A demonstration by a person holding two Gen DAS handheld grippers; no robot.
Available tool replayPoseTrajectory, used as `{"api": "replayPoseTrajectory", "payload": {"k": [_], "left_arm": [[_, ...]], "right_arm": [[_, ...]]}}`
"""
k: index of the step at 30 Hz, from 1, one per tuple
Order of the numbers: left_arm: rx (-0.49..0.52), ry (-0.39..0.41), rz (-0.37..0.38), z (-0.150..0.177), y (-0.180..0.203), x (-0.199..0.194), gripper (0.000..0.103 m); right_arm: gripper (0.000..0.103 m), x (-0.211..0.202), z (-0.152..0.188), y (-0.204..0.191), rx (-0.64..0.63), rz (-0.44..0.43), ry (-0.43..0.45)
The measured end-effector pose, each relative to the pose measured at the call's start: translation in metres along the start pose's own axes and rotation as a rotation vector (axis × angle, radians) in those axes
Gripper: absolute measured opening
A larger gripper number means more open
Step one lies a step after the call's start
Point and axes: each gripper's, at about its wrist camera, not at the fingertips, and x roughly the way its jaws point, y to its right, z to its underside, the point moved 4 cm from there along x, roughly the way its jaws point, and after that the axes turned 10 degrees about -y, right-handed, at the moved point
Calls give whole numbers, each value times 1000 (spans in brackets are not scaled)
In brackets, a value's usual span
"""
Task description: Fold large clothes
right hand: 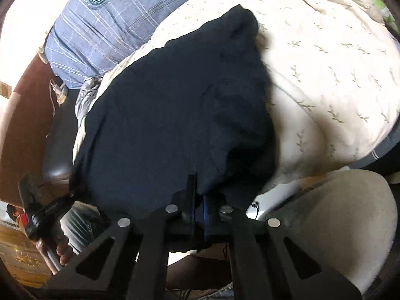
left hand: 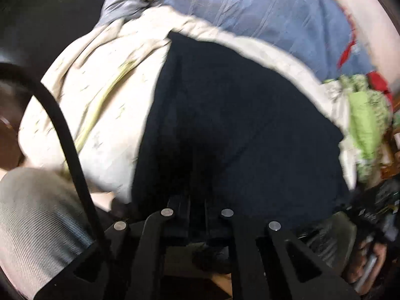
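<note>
Black linkage fills the near edge in both views. At six o'clock the right gripper [right hand: 198, 207] is seen clamped on the near hem of the navy garment [right hand: 175, 115], and the left gripper [left hand: 197, 207] is likewise closed on that hem. The garment is spread over the cream bedding [right hand: 325, 62], probably so that the hem can be carried toward twelve o'clock for a fold.

Open surface: cream leaf-printed bedspread [right hand: 325, 57], bare to the right of the dark navy garment [right hand: 175, 105]
Far-side obstacle: blue plaid pillow [right hand: 105, 25] against the bedspread
Right-edge clutter: green patterned cloth [left hand: 365, 125] bunched with red fabric [left hand: 377, 80]
</note>
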Motion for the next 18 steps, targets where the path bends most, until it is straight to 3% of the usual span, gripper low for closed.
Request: {"api": "replayPoseTrajectory", "payload": {"k": [3,4,7,9,10,11,14,18], "left_arm": [[6,-15,-97,-3,-5,16,9],[14,-8,-130,-2,-1,17,19],[8,2,-126,-1,-1,10,38],[3,29,-112,-2,-5,-4,49],[-5,67,-108,-2,-7,-16,59],[-7,91,-114,-1,-8,-25,70],[-18,182,-120,1,-10,-57,80],[-39,240,-103,-14,-3,-78,83]], "right_arm": [[4,22,-8,-4,-26,98,-49],[4,31,-11,-6,-25,115,-63],[15,39,-13,-14,-32,145,-112],[33,23,-13,-24,-64,152,-76],[54,14,-11,-28,-84,171,-61],[65,-2,-11,-33,-106,200,-27],[65,-33,-15,-41,-148,216,21],[73,-55,-23,-40,-153,158,87]]}}
